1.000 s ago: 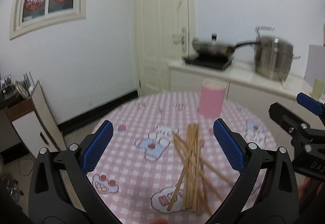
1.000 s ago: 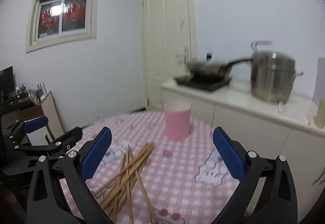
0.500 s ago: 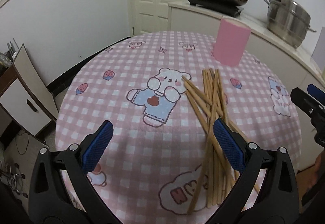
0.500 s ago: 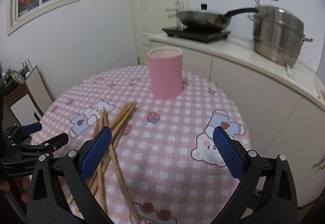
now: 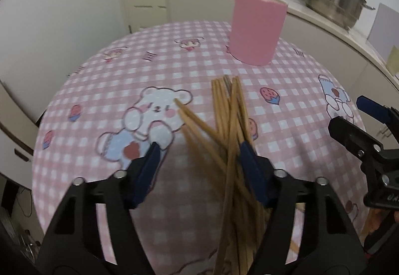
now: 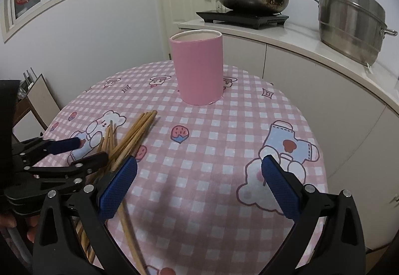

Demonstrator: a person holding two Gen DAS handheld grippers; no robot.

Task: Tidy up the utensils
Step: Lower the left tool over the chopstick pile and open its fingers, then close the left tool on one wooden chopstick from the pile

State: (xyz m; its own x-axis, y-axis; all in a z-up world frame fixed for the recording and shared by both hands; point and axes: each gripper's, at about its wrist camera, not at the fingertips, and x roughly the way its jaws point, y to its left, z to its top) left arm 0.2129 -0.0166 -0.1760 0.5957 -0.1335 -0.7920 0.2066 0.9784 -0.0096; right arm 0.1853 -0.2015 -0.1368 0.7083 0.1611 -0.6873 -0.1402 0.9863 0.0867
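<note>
Left gripper (image 5: 199, 147) low, half-open astride chopsticks (image 5: 230, 120) at table (image 5: 286, 75) centre, set to pinch; pink holder (image 6: 199, 65) upright at 12 o'clock awaiting them; right gripper (image 6: 199, 172) wide, empty.

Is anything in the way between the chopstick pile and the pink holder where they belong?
Nothing visible. Bare tablecloth lies between the chopsticks and the upright, open-topped pink holder. The left tongs are open around the pile.
</note>
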